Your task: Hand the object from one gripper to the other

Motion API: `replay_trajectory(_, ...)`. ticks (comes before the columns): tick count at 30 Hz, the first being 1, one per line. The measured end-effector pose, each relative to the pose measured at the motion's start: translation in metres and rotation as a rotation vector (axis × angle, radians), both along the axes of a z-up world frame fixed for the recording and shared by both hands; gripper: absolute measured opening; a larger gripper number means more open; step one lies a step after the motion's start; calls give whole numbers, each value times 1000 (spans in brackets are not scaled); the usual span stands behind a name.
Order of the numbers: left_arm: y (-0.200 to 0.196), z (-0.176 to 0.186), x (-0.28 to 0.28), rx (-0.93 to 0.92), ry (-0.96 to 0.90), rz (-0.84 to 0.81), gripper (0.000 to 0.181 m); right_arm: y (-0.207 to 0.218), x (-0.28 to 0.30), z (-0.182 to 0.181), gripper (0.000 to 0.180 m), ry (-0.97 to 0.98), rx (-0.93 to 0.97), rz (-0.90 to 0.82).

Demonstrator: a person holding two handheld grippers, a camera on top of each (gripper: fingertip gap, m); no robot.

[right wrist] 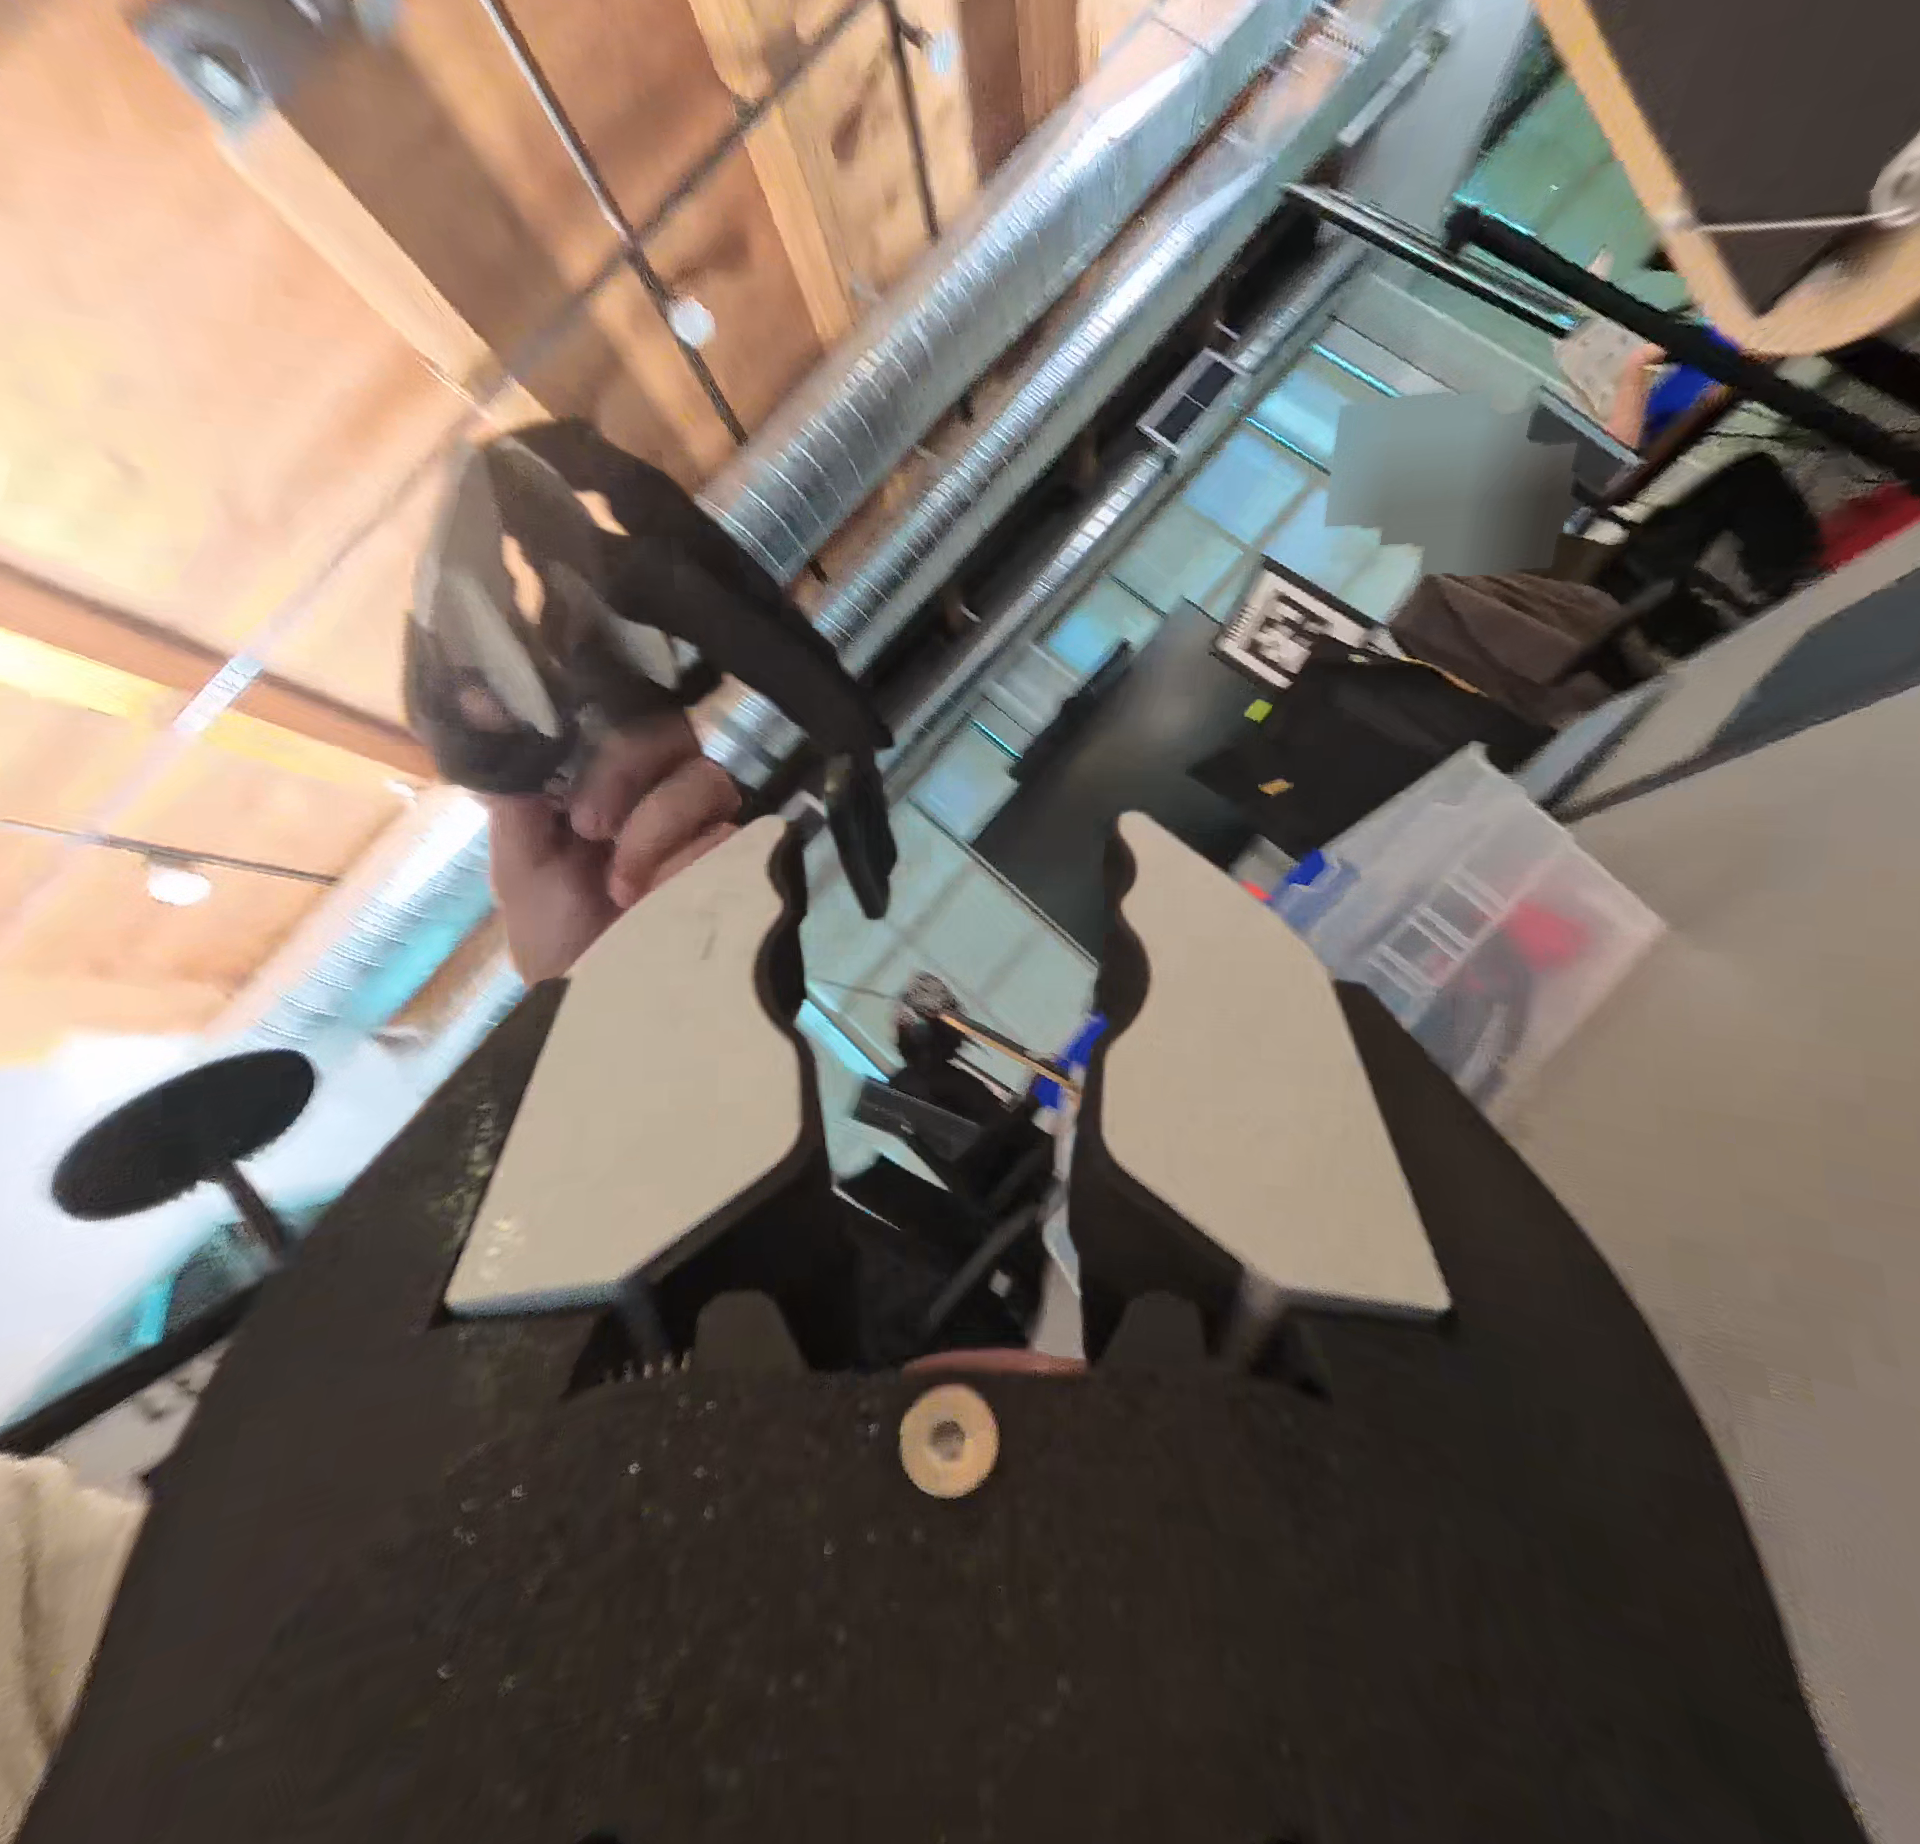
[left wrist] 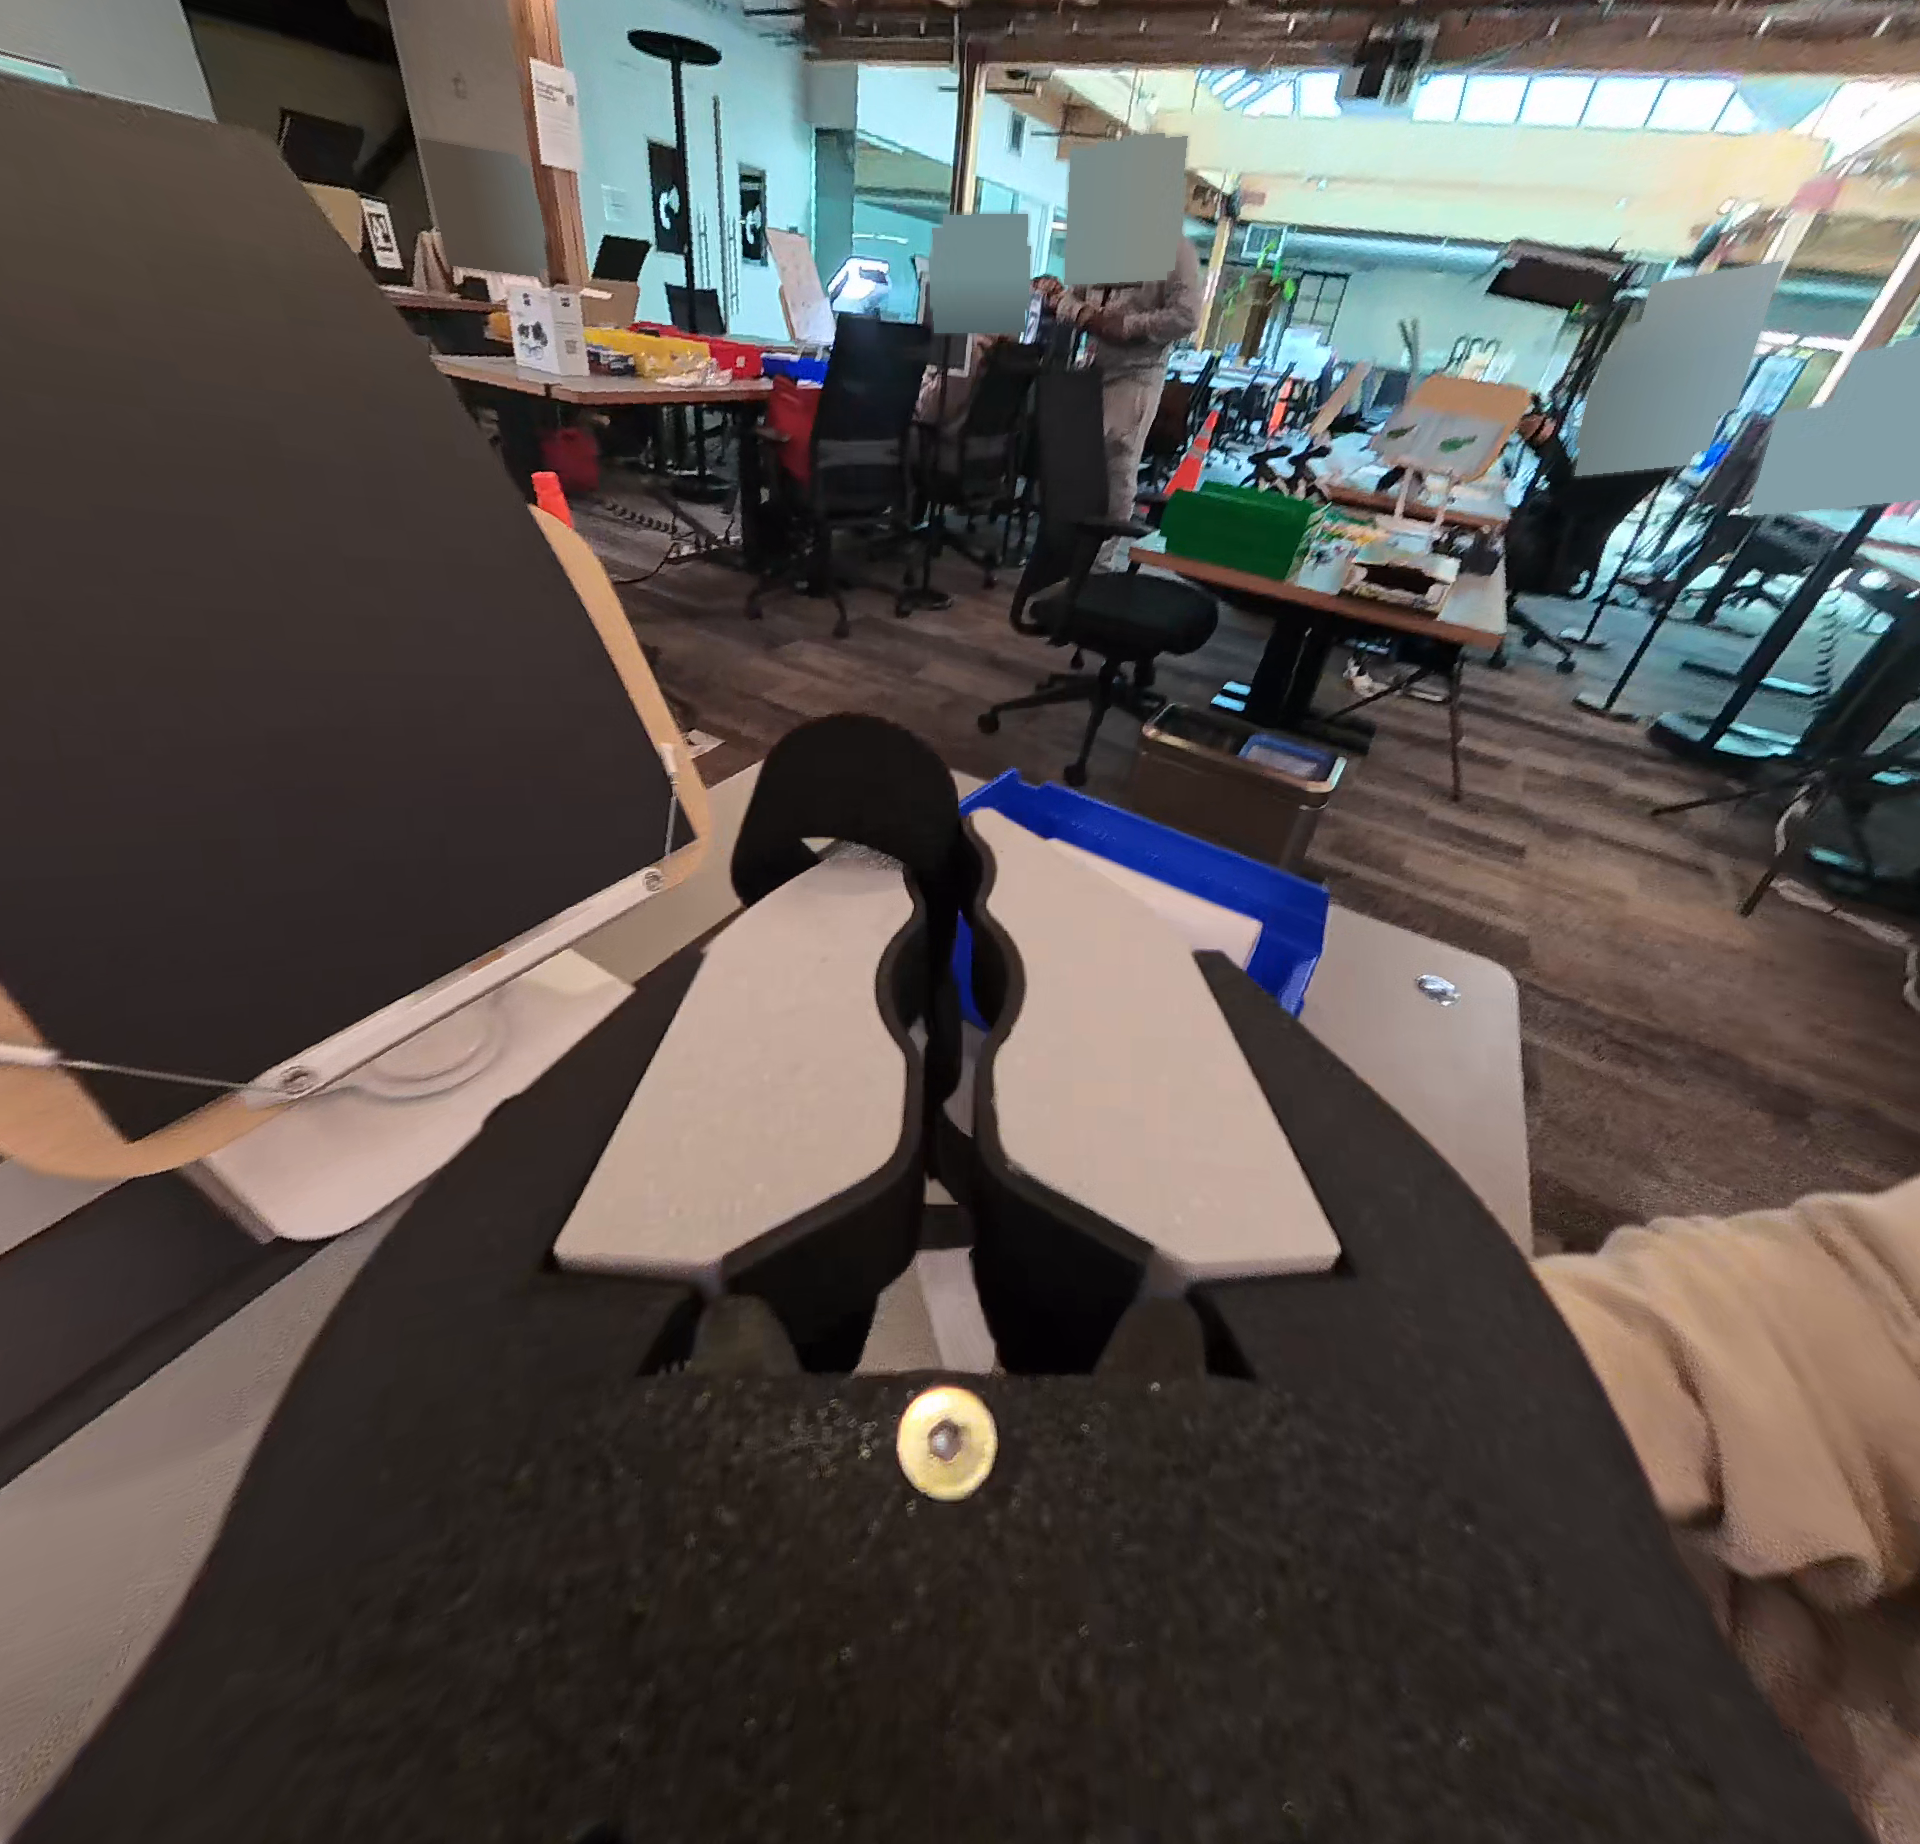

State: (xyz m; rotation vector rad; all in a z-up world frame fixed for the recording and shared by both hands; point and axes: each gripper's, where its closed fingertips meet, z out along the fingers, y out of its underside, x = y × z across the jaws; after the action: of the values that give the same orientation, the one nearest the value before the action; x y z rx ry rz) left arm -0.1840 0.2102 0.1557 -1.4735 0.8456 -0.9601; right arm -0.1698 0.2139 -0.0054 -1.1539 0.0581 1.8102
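Left gripper (left wrist: 948, 947) clamped on black strap (left wrist: 857, 786), above blue bin (left wrist: 1195, 859) on tabletop (left wrist: 1455, 1067). Right gripper (right wrist: 951, 859) fingers apart, empty, tilted toward ceiling.

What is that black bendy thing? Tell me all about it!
The black strap looks soft, matte and fabric-like. It curls into a loop above the left gripper, whose grey fingers pinch one end between them. A blue bin sits behind it. In the right wrist view, its loose end hangs near the open right gripper.
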Motion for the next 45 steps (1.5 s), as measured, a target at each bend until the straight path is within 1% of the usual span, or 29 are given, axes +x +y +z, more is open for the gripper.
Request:
replay_trajectory(1,0,-1,5,-10,-12,-4,1,-1,5,5,41,64,18,-5)
replay_trajectory(2,1,-4,9,-17,-19,2,1,0,13,7,32,102,23,-43)
replay_trajectory(3,2,-6,11,-24,-22,5,1,1,20,8,30,120,22,-81)
replay_trajectory(4,2,-9,13,-31,-24,3,1,0,24,9,13,121,37,-87)
replay_trajectory(5,3,-13,15,-36,-24,7,1,-2,25,8,8,98,54,-75)
replay_trajectory(7,8,-20,12,-44,-25,35,1,-3,33,7,7,65,68,-105)
replay_trajectory(11,18,-38,-1,-100,-28,68,3,-8,39,5,7,-17,91,-94)
replay_trajectory(12,20,-44,-6,-115,-20,80,8,-9,41,5,7,-46,99,-97)
replay_trajectory(14,21,-61,-19,-146,26,113,28,-11,45,5,7,-82,113,-102)
replay_trajectory(17,16,-97,-48,-171,145,191,42,-9,53,4,7,-150,130,-127)
replay_trajectory(19,6,-120,-71,-188,212,225,45,-6,55,-1,7,-262,146,-148)
replay_trajectory(21,-11,-135,-87,-204,240,196,44,-5,55,-6,8,-372,180,-155)
replay_trajectory(24,-41,-151,-95,-217,303,87,45,-10,53,-6,7,-494,245,-121)
replay_trajectory(26,-52,-156,-93,-187,378,39,53,-14,48,-9,7,-615,301,-95)
replay_trajectory(28,-60,-156,-83,-150,453,-9,59,-20,40,-16,7,-767,358,-43)
replay_trajectory(31,-66,-152,-58,-81,516,-81,59,-37,30,-25,7,-954,442,71)
replay_trajectory(34,-71,-166,-31,-69,595,-156,61,-52,26,-28,7,-1115,514,137)
replay_trajectory(38,-80,-197,-8,-71,747,-214,59,-68,23,-26,7,-1264,595,166)
replay_trajectory(40,-80,-205,-1,-63,774,-215,54,-75,20,-27,7,-1305,624,177)
replay_trajectory(41,-81,-206,2,-65,763,-217,48,-76,19,-28,7,-1319,629,176)
replay_trajectory(43,-84,-207,6,-75,736,-238,6,-76,18,-26,7,-1319,631,158)
replay_trajectory(45,-81,-206,6,-75,710,-226,5,-77,18,-24,7,-1300,621,166)
